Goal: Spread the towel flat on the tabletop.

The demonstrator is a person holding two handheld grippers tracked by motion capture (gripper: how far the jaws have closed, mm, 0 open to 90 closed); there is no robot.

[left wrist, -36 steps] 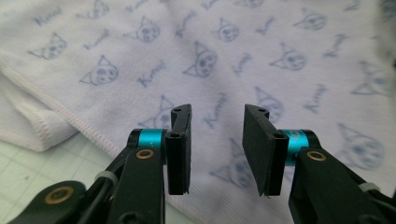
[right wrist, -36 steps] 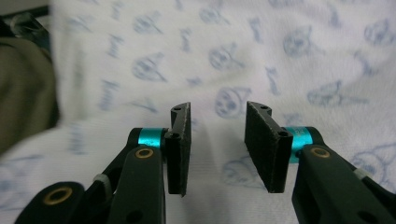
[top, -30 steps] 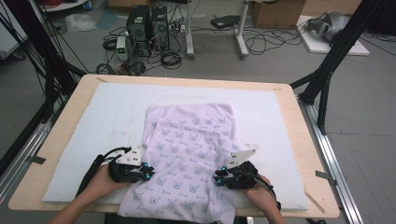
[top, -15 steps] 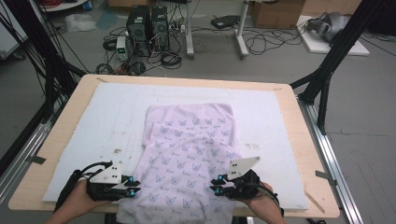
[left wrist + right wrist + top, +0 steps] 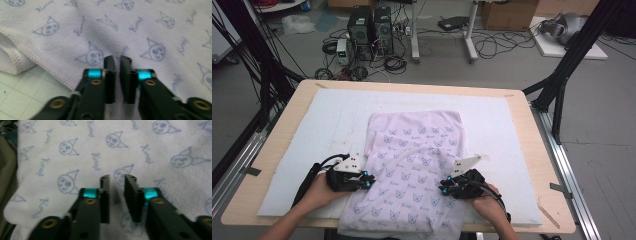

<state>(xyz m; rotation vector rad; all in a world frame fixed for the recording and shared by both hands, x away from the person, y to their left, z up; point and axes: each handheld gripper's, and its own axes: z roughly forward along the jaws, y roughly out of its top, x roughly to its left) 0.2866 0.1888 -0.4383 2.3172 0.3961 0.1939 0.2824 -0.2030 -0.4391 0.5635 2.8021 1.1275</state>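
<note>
While both lie at the towel's (image 5: pixel 414 160) sides, left tongs (image 5: pixel 368 184) and right tongs (image 5: pixel 443 190) stand slightly apart, gripping nothing.

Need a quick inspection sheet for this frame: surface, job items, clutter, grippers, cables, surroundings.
Surface: wooden table topped with a white mat; tape strips on the table's edges.
Job's things: lilac towel with a cat-face print, folded and rumpled, its near end hanging over the table's front edge.
Clutter: nothing seen on the mat besides the towel.
Grippers: left gripper over the towel near its stitched hem, jaws a narrow slit apart, nothing between them; right gripper over the towel's near right part, jaws slightly apart, nothing between them.
Cables: black cable trails from each gripper toward the person; tangled leads on the floor.
Surroundings: computer towers, cardboard box, black frame struts.
</note>
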